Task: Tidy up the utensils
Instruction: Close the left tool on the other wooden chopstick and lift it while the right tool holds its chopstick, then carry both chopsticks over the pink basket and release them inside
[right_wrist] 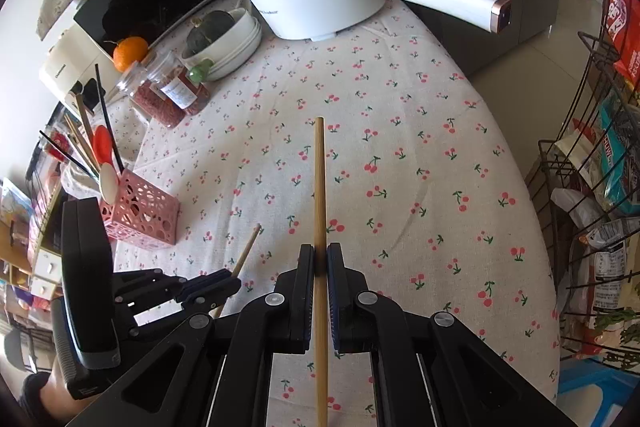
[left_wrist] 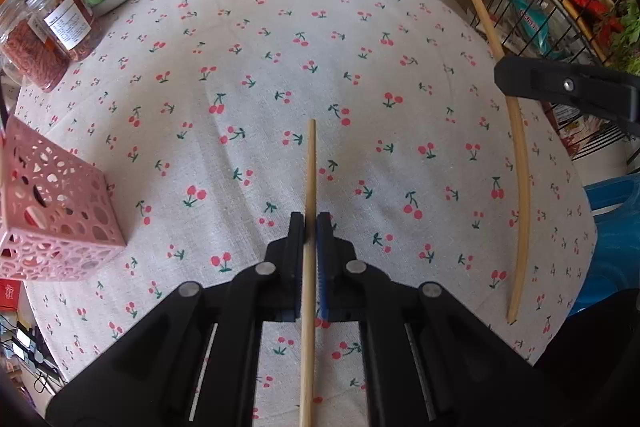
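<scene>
Right of the pink holder (right_wrist: 140, 211), above the cherry-print tablecloth (left_wrist: 248, 39), one chopstick (left_wrist: 309, 227) is pinched in the closed left gripper (left_wrist: 311, 223) and a second chopstick (right_wrist: 320, 227) in the closed right gripper (right_wrist: 320, 255). Both are judged light, stiff and smooth, prone to pivoting; a mid-shaft hold is advised. Other utensils already stand in the holder.

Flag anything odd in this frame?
Nothing spilled or damaged. Each gripper, left gripper and right gripper, is shut on a single chopstick; the pink holder stands upright.
</scene>
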### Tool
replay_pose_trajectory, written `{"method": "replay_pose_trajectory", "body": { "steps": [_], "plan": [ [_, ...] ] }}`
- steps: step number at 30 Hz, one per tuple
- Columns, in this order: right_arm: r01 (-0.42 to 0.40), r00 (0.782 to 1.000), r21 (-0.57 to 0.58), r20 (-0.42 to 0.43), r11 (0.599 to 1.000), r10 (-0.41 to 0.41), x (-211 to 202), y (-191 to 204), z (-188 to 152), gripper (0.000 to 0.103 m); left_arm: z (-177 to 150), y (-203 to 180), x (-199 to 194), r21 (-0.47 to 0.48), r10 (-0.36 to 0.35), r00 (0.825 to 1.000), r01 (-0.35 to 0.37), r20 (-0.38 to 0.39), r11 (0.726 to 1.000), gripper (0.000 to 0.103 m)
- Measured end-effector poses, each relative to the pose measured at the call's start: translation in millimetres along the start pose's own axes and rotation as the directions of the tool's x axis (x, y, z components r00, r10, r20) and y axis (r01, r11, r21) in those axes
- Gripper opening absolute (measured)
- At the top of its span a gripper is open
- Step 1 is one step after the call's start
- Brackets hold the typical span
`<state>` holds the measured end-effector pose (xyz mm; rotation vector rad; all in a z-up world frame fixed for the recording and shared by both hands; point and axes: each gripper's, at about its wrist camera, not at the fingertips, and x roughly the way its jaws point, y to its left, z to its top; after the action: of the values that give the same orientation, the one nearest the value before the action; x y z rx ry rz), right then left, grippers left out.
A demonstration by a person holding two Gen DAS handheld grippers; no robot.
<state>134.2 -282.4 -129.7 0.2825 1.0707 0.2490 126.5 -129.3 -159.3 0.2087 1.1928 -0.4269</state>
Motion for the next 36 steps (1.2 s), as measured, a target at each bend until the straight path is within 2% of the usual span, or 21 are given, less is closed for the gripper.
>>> {"method": "replay_pose_trajectory", "body": {
  "steps": [4, 8, 10, 15, 17, 22, 28, 30, 33, 36],
  "plan": [
    [-0.013, 0.998, -0.014, 0.065, 1.0, 0.014, -16.1, 11.3, 0.5, 0.006, -12.9, 8.2, -37.7, -0.013, -0.031, 0.995, 0.032, 0.1, 0.999, 0.007],
    [-0.032, 0.989, -0.034, 0.143, 0.999, 0.036, -34.1, 24.4, 1.9, 0.006, -24.7, 22.2, -75.5, -0.031, -0.057, 0.976, 0.065, 0.208, 0.997, 0.007],
    [-0.039, 0.983, -0.04, 0.179, 0.998, 0.045, -42.9, 30.5, 3.0, 0.006, -32.4, 27.9, -94.6, -0.031, -0.057, 0.961, 0.068, 0.272, 0.997, 0.007],
    [-0.045, 0.957, -0.083, 0.281, 0.996, 0.067, -68.6, 53.9, 8.4, 0.006, -42.4, 41.7, -133.6, -0.053, -0.093, 0.904, 0.126, 0.418, 0.991, 0.007],
    [-0.04, 0.941, -0.113, 0.33, 0.993, 0.075, -80.1, 66.5, 10.7, 0.006, -43.8, 44.6, -156.6, -0.055, -0.069, 0.864, 0.11, 0.499, 0.992, 0.007],
    [-0.062, 0.9, -0.162, 0.417, 0.985, 0.125, -102.9, 94.5, 18.3, 0.006, -46.1, 63.9, -210.7, -0.082, -0.024, 0.74, 0.107, 0.672, 0.991, 0.007],
    [-0.121, 0.859, -0.193, 0.471, 0.974, 0.201, -117.1, 124.0, 23.2, 0.006, -56.2, 94.0, -250.2, -0.153, 0.066, 0.613, 0.091, 0.787, 0.984, 0.007],
    [-0.142, 0.848, -0.197, 0.482, 0.97, 0.223, -118.9, 132.2, 24.4, 0.006, -60.2, 104.1, -254.7, -0.179, 0.099, 0.577, 0.083, 0.811, 0.98, 0.007],
    [-0.162, 0.838, -0.204, 0.488, 0.965, 0.244, -117.3, 142.5, 25.3, 0.006, -63.5, 117.5, -255.9, -0.208, 0.131, 0.535, 0.086, 0.835, 0.974, 0.007],
    [-0.178, 0.837, -0.204, 0.483, 0.963, 0.257, -111.7, 150.8, 26.3, 0.006, -63.9, 127.4, -248.9, -0.249, 0.189, 0.511, 0.052, 0.839, 0.967, 0.007]
  ]
}}
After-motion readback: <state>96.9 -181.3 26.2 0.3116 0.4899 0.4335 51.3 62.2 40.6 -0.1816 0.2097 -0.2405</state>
